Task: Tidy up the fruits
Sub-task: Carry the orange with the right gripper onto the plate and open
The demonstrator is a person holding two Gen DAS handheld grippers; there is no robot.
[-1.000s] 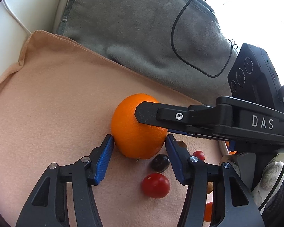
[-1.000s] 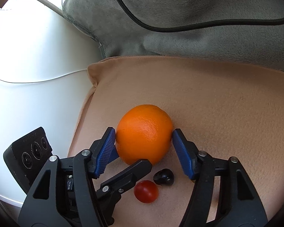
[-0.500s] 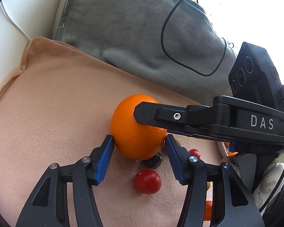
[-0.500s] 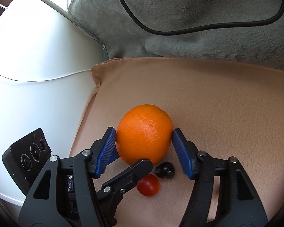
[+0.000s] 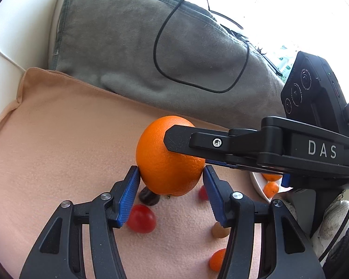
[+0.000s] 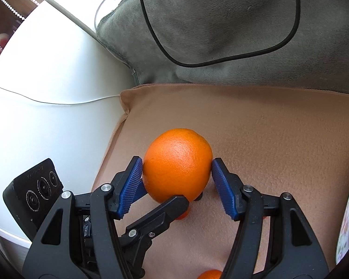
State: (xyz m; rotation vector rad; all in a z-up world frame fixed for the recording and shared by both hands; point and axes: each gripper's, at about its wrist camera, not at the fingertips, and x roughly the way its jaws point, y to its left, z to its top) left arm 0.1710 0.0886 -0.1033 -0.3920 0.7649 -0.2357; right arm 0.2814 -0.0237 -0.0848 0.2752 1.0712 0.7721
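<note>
Peach cloth [image 5: 65,144]: fills the lower left of the left view; soft, so loose fruit can roll.
Orange [image 6: 177,165]: mid-frame, pinched by the right tongs [image 6: 177,174].
Left tongs [image 5: 171,186]: bracket the same orange, pads at its sides; whether they press, I cannot tell. Rival pulls could twist it free.
Red tomato [image 5: 141,218], dark fruit [image 5: 148,197]: just below the orange, lower centre; a drop would scatter them.

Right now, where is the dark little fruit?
In the left wrist view the dark fruit sits on the peach cloth, tucked under the orange by the left claw's left pad, just above the red tomato.
</note>
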